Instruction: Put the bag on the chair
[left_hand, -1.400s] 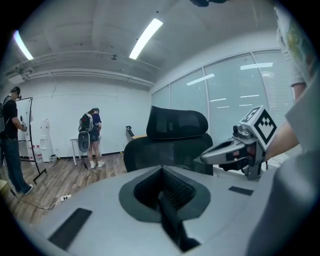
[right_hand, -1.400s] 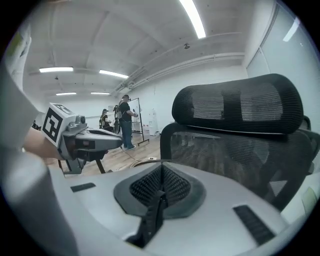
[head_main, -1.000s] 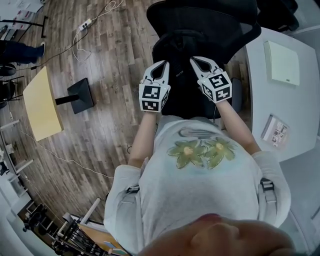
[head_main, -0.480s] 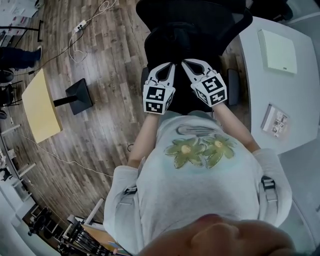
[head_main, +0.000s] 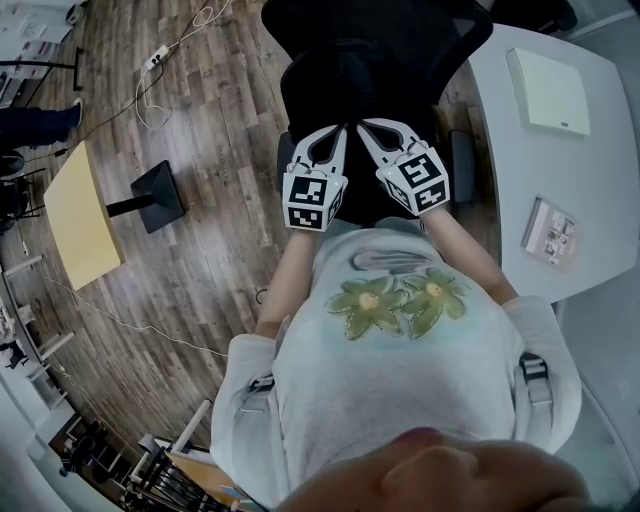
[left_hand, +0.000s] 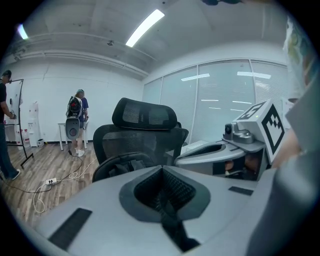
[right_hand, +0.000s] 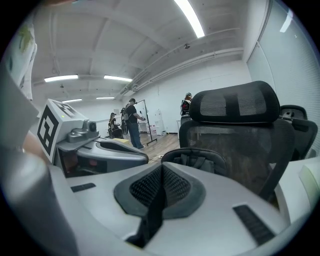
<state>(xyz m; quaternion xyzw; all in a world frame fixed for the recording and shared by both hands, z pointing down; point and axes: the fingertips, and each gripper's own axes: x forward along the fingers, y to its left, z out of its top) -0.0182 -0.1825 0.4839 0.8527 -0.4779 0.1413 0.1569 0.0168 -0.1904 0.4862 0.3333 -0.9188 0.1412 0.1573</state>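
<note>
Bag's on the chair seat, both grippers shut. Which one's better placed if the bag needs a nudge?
Right, narrowly. The left gripper and right gripper are both shut, empty and side by side before the chair. The bag seems to sit slightly nearer the right jaws' line, but it is almost even.

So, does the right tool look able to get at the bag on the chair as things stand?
Probably yes: the right tool points at the bag lying on the chair, with nothing between them. Its jaws are shut, so they would have to open for a grasp.
</note>
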